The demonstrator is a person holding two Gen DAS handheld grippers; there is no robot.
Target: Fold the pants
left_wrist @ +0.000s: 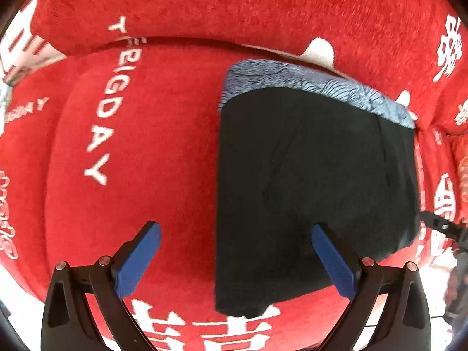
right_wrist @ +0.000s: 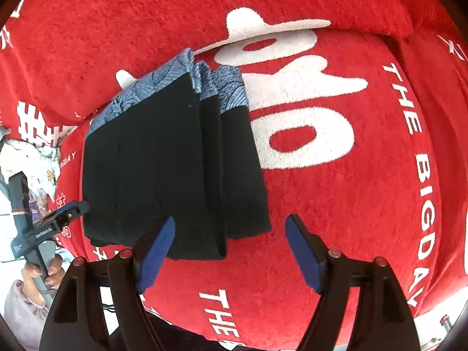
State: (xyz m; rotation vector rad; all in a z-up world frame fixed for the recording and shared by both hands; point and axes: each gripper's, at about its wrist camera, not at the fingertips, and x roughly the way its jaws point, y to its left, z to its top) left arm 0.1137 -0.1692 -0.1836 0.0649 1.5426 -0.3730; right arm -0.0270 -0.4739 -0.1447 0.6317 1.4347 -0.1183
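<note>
Left wrist view: black pants (left_wrist: 316, 181) with a blue patterned waistband (left_wrist: 307, 83) lie folded into a compact stack on a red cover (left_wrist: 146, 146) printed with white lettering. The left gripper (left_wrist: 237, 259) hovers at the stack's near-left corner, jaws spread wide and holding nothing — one blue pad (left_wrist: 137, 263) over bare red cloth, the other over black fabric. Part of the right gripper (left_wrist: 444, 228) shows at the stack's far-right edge.

Right wrist view: the same pants (right_wrist: 163, 169) show several stepped layers, waistband (right_wrist: 175, 79) at the far end against the backrest. The right gripper (right_wrist: 229, 253) stands wide open and empty, just short of the near edge. The left gripper (right_wrist: 68, 212) appears at the left side of the stack; whether it touches the cloth cannot be told.

The fabric looks soft, light and limp, so layers would likely slide apart if pinched singly. The thick folded near edge, taken through all layers at once, seems the surest hold; the fold appears nearly complete.
</note>
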